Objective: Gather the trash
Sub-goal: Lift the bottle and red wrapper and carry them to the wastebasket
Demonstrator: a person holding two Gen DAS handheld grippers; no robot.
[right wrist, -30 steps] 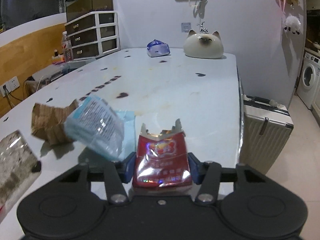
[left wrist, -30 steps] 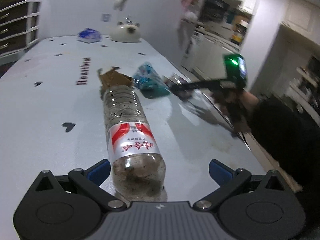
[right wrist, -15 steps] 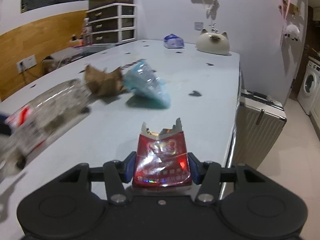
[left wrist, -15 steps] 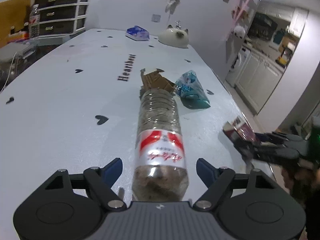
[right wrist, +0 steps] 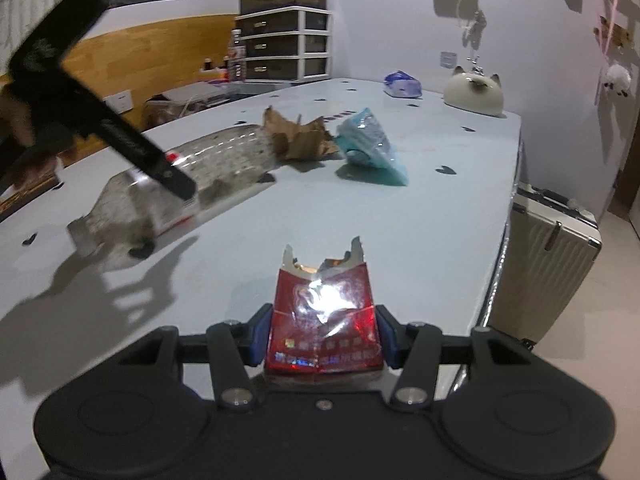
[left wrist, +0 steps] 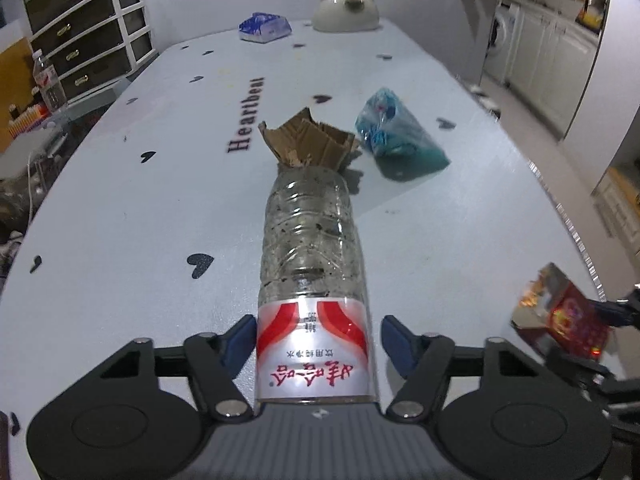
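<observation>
A clear plastic bottle (left wrist: 312, 248) with a red and white label lies on the white table (left wrist: 120, 240). Its label end sits between the fingers of my left gripper (left wrist: 318, 340). The jaws are closing: the left pad is at the label and a narrow gap shows at the right pad. Torn brown cardboard (left wrist: 312, 148) touches the bottle's far end, and a crumpled blue plastic bag (left wrist: 396, 140) lies just right of it. My right gripper (right wrist: 322, 336) is shut on a torn red cigarette packet (right wrist: 324, 312) above the table's near right corner. That packet (left wrist: 560, 312) also shows in the left wrist view.
A cat-shaped white pot (left wrist: 346, 10) and a blue and white packet (left wrist: 264, 28) stand at the table's far end. A beige suitcase (right wrist: 548, 248) stands on the floor against the table's right edge. A drawer unit (left wrist: 88, 40) is beyond the left side.
My left gripper's jaws have narrowed around the bottle and it has swung to face along the table. My right gripper has pulled back from the blue bag, carrying the red packet.
</observation>
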